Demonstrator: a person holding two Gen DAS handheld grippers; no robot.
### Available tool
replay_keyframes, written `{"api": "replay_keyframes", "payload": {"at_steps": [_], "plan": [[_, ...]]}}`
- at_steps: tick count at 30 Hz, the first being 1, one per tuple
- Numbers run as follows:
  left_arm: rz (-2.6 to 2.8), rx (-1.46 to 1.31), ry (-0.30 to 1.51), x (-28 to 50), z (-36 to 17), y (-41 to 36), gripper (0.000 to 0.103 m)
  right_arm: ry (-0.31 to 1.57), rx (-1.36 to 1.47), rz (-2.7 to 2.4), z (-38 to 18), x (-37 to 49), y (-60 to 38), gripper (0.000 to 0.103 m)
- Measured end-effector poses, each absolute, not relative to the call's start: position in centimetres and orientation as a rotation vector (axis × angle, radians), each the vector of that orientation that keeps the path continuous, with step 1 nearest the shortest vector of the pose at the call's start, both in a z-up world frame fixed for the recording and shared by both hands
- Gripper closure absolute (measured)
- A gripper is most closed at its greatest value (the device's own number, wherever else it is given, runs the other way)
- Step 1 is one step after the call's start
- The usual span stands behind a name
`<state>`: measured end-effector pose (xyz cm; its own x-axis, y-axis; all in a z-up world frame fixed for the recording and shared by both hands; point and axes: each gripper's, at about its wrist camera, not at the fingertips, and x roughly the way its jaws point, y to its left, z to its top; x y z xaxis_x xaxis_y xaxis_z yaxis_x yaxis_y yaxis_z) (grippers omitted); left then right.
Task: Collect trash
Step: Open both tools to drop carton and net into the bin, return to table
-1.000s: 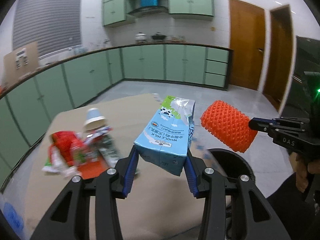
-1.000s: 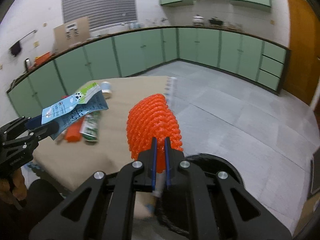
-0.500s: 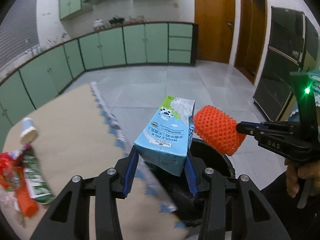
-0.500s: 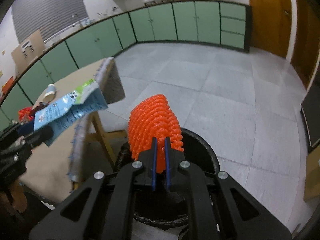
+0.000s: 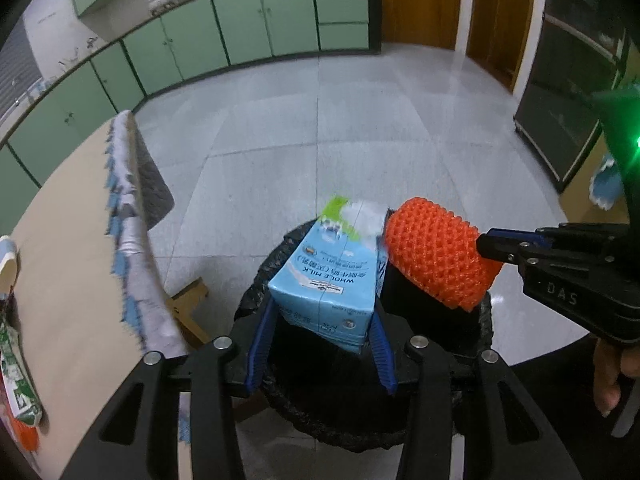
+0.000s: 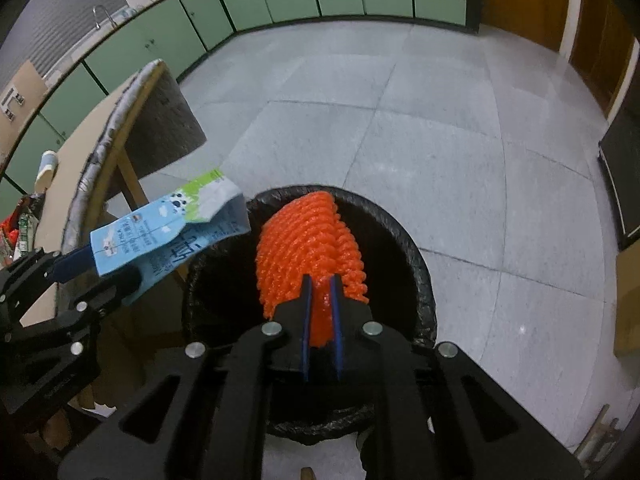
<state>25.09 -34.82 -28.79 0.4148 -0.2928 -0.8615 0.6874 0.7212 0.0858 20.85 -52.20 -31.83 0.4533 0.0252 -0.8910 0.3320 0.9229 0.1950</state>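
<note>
1. The black-lined trash bin [image 6: 416, 264] now fills the lower middle of both views. A second ago the worktop and its litter took up that space, so both hands have swung off the worktop and dropped over the bin's mouth.
2. The worktop [image 5: 76, 264] has slid to the left edge of the left wrist view, with its patterned cloth edge hanging beside the bin. More litter lies on it at the far left: a green-and-white wrapper [image 5: 18, 384] and a small cup [image 6: 45, 166]. By my reading, the task is not finished after this drop.
3. The left gripper [image 5: 320, 344] carries the blue milk carton [image 5: 324, 288] about half open, its blue fingers [image 5: 256, 344] pressed on the carton's two sides. The carton hangs over the bin's near rim. Its opened top looks blurred, which suggests movement.
4. The right gripper [image 6: 320, 320] carries the orange foam net sleeve [image 6: 310, 248], directly above the bin's dark opening. Its fingers, nearly closed a moment ago, have just been opening a little. The sleeve's pinched end sits between them and appears to touch both, so I judge the release is starting but not done.
5. Carton and sleeve sit just beside each other at centre right of the left wrist view. Both look placed to fall inside once freed.
</note>
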Motion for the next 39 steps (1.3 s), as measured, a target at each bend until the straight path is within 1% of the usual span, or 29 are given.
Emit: {"api": "replay_keyframes", "payload": {"at_steps": [1, 2, 3, 5, 11, 13, 14, 17, 19, 21, 22, 25, 27, 29, 34, 39], "plan": [[-0.644, 0.476, 0.963, 25.2, -29.0, -35.3, 0.057, 1.092, 0.376, -0.198, -32.0, 20.8, -52.3, 0.091], [-0.643, 0.48, 0.963, 25.1, -29.1, -35.4, 0.054, 1.088, 0.381, -0.205, -31.9, 20.8, -52.4, 0.089], [-0.639, 0.483, 0.961, 25.1, -29.2, -35.4, 0.05, 1.084, 0.387, -0.21, -31.9, 20.8, -52.5, 0.083], [-0.634, 0.481, 0.958, 25.0, -29.2, -35.4, 0.048, 1.074, 0.39, -0.214, -31.7, 20.9, -52.7, 0.079], [-0.619, 0.451, 0.935, 24.6, -28.0, -34.2, 0.047, 1.076, 0.393, -0.202, -31.6, 20.2, -53.2, 0.079], [-0.613, 0.438, 0.921, 24.5, -27.3, -33.6, 0.045, 1.066, 0.395, -0.207, -31.2, 20.1, -53.2, 0.079], [-0.609, 0.43, 0.913, 24.3, -26.9, -33.2, 0.043, 1.06, 0.395, -0.21, -30.9, 19.9, -53.1, 0.079], [-0.591, 0.395, 0.891, 24.3, -25.8, -31.8, 0.042, 1.044, 0.375, -0.222, -30.0, 19.5, -52.6, 0.078], [-0.576, 0.353, 0.874, 24.0, -24.7, -30.1, 0.04, 1.034, 0.342, -0.234, -29.1, 19.1, -51.8, 0.073], [-0.557, 0.32, 0.849, 23.6, -23.4, -28.5, 0.035, 1.008, 0.314, -0.237, -27.9, 18.5, -50.8, 0.063], [-0.546, 0.309, 0.835, 23.3, -22.9, -27.7, 0.033, 0.989, 0.295, -0.237, -27.0, 18.3, -50.1, 0.061], [-0.509, 0.259, 0.78, 22.3, -20.6, -24.4, 0.024, 0.916, 0.224, -0.232, -24.0, 17.4, -47.7, 0.05], [-0.473, 0.235, 0.734, 21.5, -19.0, -22.0, 0.016, 0.862, 0.193, -0.223, -22.1, 16.8, -46.1, 0.034], [-0.423, 0.21, 0.687, 20.6, -17.4, -19.0, 0.012, 0.802, 0.179, -0.195, -20.0, 16.4, -44.2, 0.028], [-0.287, 0.136, 0.648, 19.1, -15.5, -11.6, 0.008, 0.739, 0.143, -0.075, -16.9, 16.5, -39.1, 0.023], [-0.142, 0.085, 0.643, 18.1, -15.5, -4.0, 0.007, 0.759, 0.077, 0.036, -16.2, 18.1, -33.2, 0.023]]}}
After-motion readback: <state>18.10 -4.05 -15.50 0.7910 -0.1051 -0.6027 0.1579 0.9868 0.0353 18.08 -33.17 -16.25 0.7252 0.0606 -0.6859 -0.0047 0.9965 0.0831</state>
